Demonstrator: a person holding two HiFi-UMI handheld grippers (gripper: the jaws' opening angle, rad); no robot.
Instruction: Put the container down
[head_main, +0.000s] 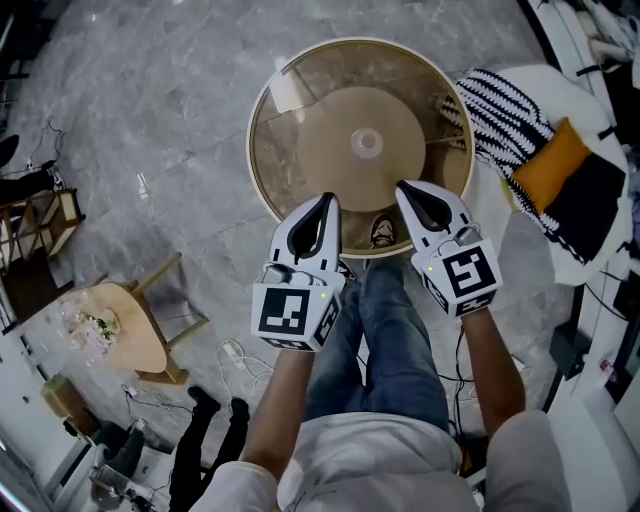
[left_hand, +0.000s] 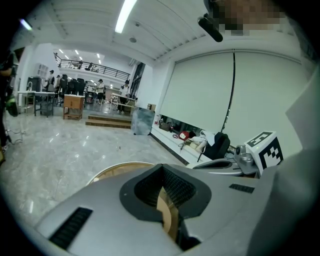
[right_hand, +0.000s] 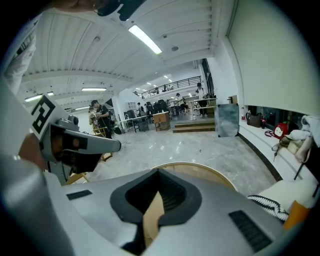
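Observation:
No container shows in any view. In the head view both grippers hang over the near edge of a round glass-topped table (head_main: 262, 180) with a tan disc base. The left gripper (head_main: 327, 199) is shut, jaws together, with nothing held. The right gripper (head_main: 402, 187) is shut too and empty. In the left gripper view the left gripper (left_hand: 163, 172) has closed jaws, the table rim (left_hand: 117, 169) beyond them and the right gripper (left_hand: 220, 164) beside it. The right gripper view shows the right gripper (right_hand: 159, 174) closed over the table rim (right_hand: 200, 170), with the left gripper (right_hand: 100, 145) at the left.
A white armchair (head_main: 575, 100) with a striped blanket and an orange cushion (head_main: 548, 160) stands right of the table. A small wooden side table (head_main: 120, 330) and a wooden frame (head_main: 40, 225) sit at the left. Cables lie on the marble floor. The person's legs (head_main: 400, 340) are below the grippers.

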